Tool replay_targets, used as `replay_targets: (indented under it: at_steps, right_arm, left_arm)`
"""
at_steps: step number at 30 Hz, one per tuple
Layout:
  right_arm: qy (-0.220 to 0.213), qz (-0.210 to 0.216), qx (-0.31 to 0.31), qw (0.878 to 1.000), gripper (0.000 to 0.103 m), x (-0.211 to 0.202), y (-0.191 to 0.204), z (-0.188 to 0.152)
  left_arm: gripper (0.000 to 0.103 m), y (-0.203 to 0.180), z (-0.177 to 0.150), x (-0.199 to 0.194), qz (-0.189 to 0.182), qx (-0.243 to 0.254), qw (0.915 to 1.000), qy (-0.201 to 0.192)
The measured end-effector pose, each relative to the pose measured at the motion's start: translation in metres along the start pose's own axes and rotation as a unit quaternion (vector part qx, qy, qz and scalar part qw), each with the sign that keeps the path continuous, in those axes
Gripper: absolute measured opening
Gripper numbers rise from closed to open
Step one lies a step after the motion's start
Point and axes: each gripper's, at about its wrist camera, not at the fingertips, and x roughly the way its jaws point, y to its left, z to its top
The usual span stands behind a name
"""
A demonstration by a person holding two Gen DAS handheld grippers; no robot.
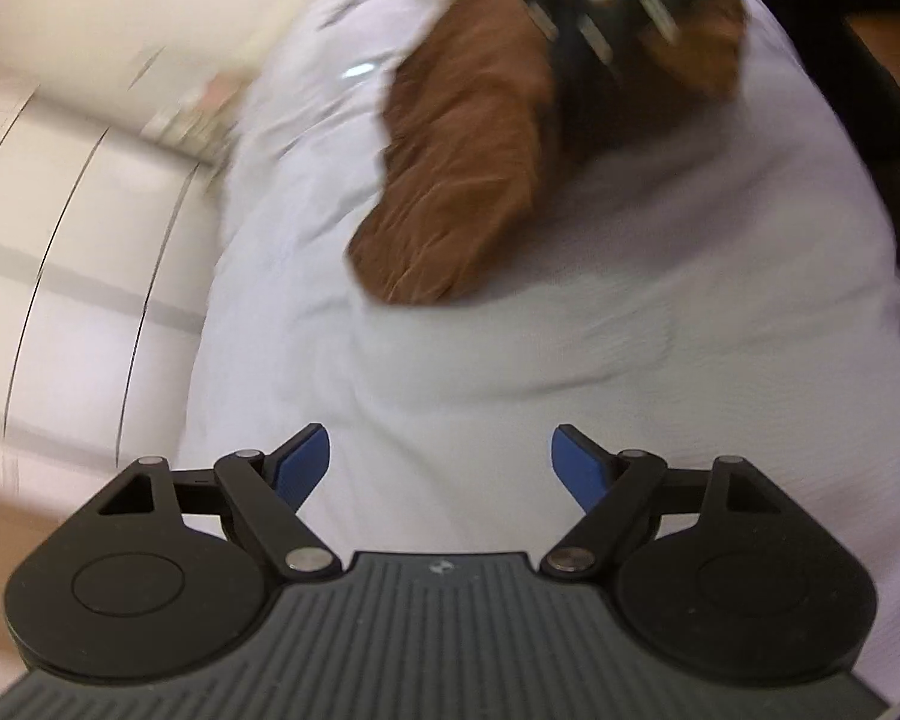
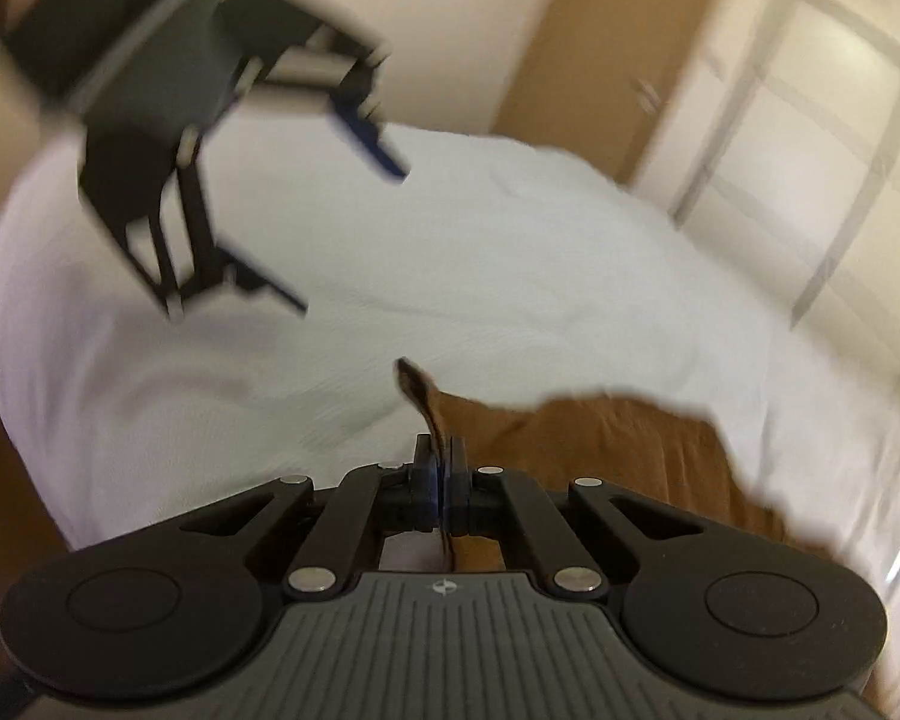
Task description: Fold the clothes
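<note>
Right wrist view shows your right gripper (image 2: pixel 441 474) clamped on an edge of the brown garment (image 2: pixel 618 450), which trails to the lower right over the white bed (image 2: pixel 510 276). Your left gripper (image 2: pixel 348 228), fingers apart and empty, hangs at upper left, well apart from the cloth. From the left wrist, the garment runs lengthwise from frame centre to upper right, probably hanging free; blur hides detail. Nothing blocks your reach.

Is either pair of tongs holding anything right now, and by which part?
The right tongs are shut on the brown cloth, pinching a raised edge of it. The left tongs are open and hold nothing.
</note>
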Motion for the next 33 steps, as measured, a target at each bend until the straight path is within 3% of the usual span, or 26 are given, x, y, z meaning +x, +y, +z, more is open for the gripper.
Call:
replay_targets:
  at_steps: [5, 9, 12, 15, 18, 21, 23, 26, 30, 33]
  right_arm:
    - [0.065, 0.046, 0.125, 0.989, 0.0, -0.023, -0.076, -0.007]
    - [0.088, 0.075, 0.173, 0.978, 0.0, -0.038, -0.122, -0.017]
    - [0.085, 0.09, 0.188, 0.974, 0.0, -0.049, -0.131, -0.025]
    - [0.08, 0.106, 0.205, 0.97, 0.0, -0.054, -0.139, -0.033]
    - [0.073, 0.123, 0.224, 0.964, 0.0, -0.053, -0.146, -0.039]
    - [0.065, 0.137, 0.241, 0.959, 0.0, -0.051, -0.156, -0.045]
    - [0.06, 0.145, 0.247, 0.956, 0.0, -0.05, -0.16, -0.05]
    - [0.045, 0.157, 0.257, 0.952, 0.0, -0.055, -0.165, -0.059]
    - [0.013, 0.172, 0.27, 0.947, 0.0, -0.07, -0.172, -0.072]
    - [-0.023, 0.169, 0.277, 0.946, 0.0, -0.1, -0.179, -0.081]
  left_arm:
    - [0.079, 0.028, 0.01, 0.057, -0.034, 0.111, 0.993, -0.021]
    - [0.079, 0.051, 0.019, 0.109, -0.043, 0.154, 0.9867, -0.032]
    - [0.079, 0.064, 0.026, 0.148, -0.044, 0.194, 0.9794, -0.035]
    - [0.076, 0.075, 0.036, 0.189, -0.036, 0.255, 0.9655, -0.039]
    - [0.066, 0.088, 0.049, 0.223, -0.037, 0.277, 0.9593, -0.044]
    - [0.049, 0.093, 0.058, 0.244, -0.046, 0.312, 0.9481, -0.04]
    - [0.03, 0.094, 0.062, 0.254, -0.053, 0.343, 0.9372, -0.035]
    - [0.009, 0.096, 0.07, 0.259, -0.065, 0.368, 0.927, -0.026]
    - [0.007, 0.106, 0.092, 0.252, -0.074, 0.382, 0.9212, -0.019]
    - [0.006, 0.118, 0.119, 0.238, -0.071, 0.374, 0.9246, -0.023]
